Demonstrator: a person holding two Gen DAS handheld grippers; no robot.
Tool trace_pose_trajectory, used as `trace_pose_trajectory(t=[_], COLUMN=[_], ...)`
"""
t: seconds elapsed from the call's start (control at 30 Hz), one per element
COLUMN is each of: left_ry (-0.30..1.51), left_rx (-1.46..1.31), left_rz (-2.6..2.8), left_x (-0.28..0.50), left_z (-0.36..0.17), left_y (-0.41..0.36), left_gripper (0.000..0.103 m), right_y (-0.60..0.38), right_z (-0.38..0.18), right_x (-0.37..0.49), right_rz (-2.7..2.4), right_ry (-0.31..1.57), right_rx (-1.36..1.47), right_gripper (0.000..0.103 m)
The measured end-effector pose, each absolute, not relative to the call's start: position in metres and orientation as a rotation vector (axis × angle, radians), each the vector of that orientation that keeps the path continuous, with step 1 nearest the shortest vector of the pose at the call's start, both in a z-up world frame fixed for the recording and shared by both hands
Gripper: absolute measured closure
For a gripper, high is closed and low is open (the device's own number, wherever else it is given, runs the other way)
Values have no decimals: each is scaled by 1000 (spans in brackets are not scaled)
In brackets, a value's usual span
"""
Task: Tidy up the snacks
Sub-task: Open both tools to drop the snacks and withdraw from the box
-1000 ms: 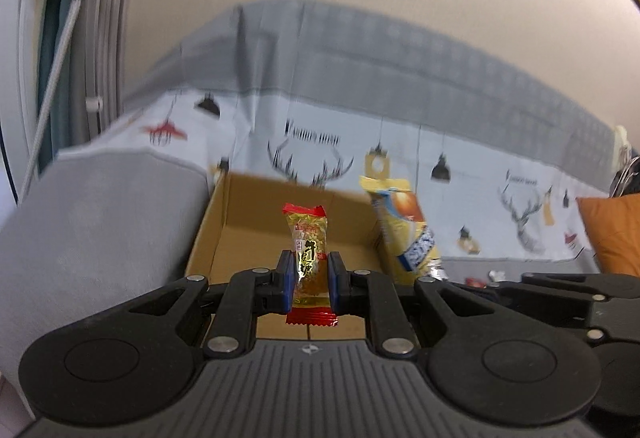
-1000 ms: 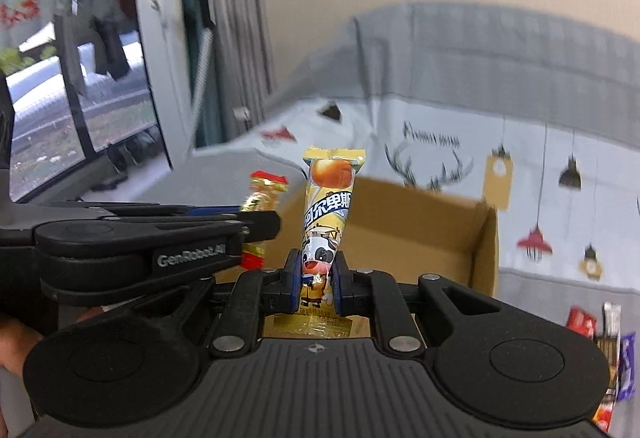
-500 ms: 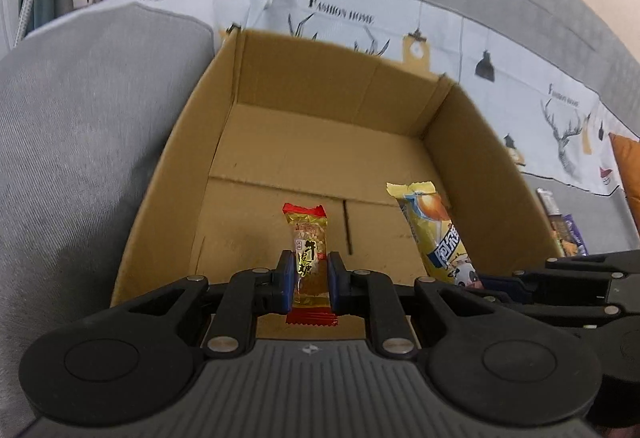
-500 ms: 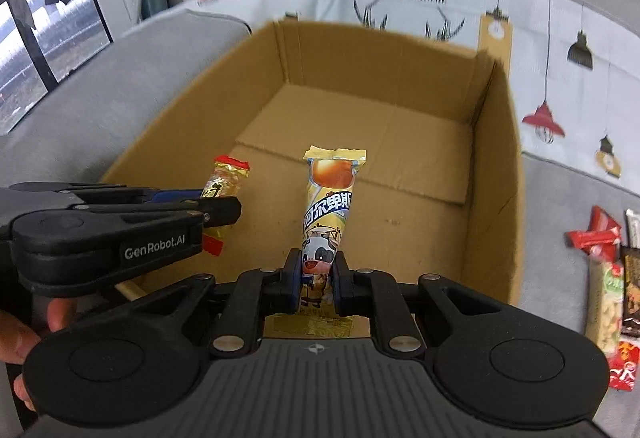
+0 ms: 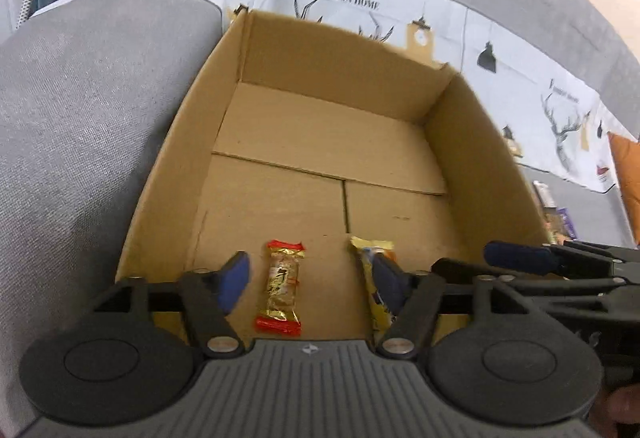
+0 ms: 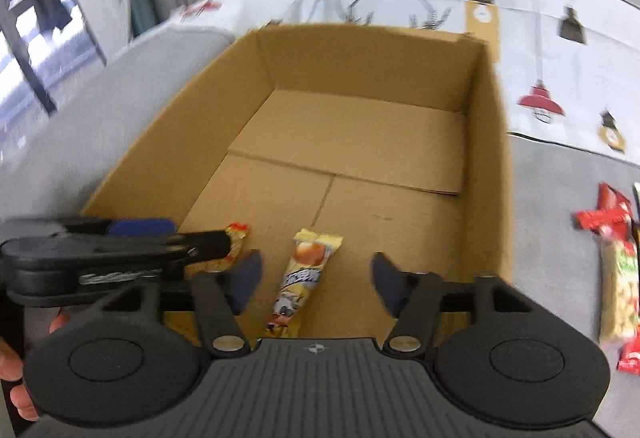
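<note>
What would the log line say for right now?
left gripper: open | right gripper: open | gold candy, yellow snack stick: in cardboard box | more snacks: outside

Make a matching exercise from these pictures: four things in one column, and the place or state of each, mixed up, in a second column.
1. gold candy with red ends
2. yellow snack stick with a cow print
3. brown cardboard box
4. red-wrapped snacks

a. lying outside the box, on the grey cushion
b. between the open fingers of the left gripper
c. open at the top
d. between the open fingers of the right gripper

Pairs: 1-b, 2-d, 3-c, 4-a
</note>
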State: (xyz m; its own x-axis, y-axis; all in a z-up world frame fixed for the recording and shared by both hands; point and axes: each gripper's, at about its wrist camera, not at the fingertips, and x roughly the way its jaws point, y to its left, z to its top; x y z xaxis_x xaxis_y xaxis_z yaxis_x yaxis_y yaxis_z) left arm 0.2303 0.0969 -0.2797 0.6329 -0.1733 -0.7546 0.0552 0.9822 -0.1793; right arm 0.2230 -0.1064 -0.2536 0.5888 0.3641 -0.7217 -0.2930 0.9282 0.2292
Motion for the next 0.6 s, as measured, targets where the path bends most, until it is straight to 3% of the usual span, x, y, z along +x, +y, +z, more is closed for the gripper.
trace_pose_trajectory(t=[0.03, 0.1, 0.13, 0.6], left_ry=[862, 825, 796, 746], left_rx=[-137, -105, -91, -37], left_rz=[-127, -78, -59, -97], left_x=[226, 216, 210, 167], left_z=[-275, -265, -259, -217], left_y=[94, 87, 83, 15], left_gripper=[21, 2, 1, 0], right_y=[-113, -124, -129, -200], right_z=[-250, -244, -242, -232], right_x=[219, 208, 203, 147], right_rz=[379, 371, 378, 394], right_ry=[844, 810, 797, 695], right_rx=[94, 112, 125, 227], right_gripper=[30, 23, 23, 22])
